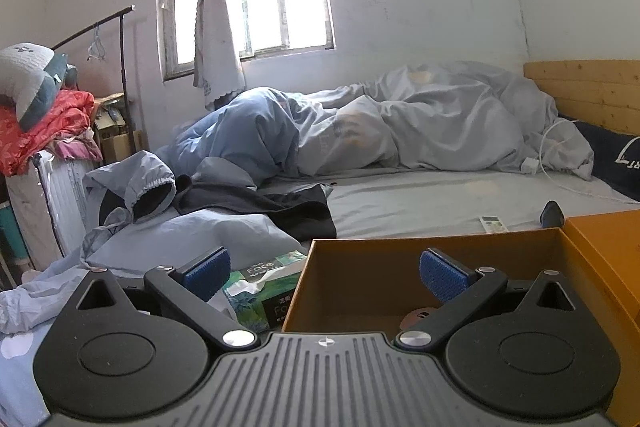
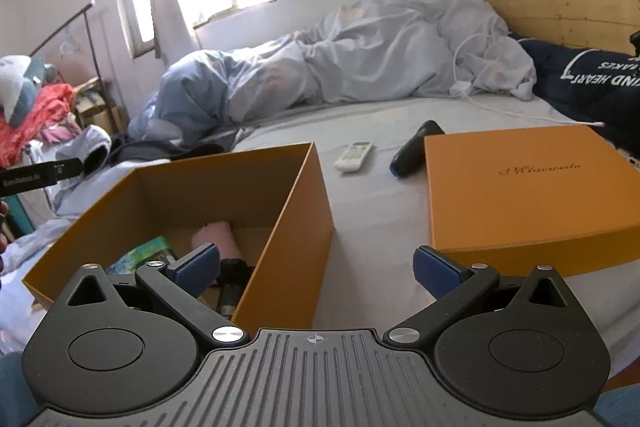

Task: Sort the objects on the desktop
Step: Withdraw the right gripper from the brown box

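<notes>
An open orange box stands on the bed; it also shows in the left wrist view. Inside lie a pink cylinder, a green tissue pack and a dark tube. My right gripper is open and empty, over the box's right front corner. My left gripper is open and empty at the box's left wall, near a green tissue pack outside it. A white remote and a dark blue-tipped object lie on the sheet. The orange lid lies to the right.
A crumpled grey duvet fills the back of the bed. A dark navy pillow and wooden headboard are at the right. A white charger cable crosses the sheet. Clothes and stacked bedding sit at the left.
</notes>
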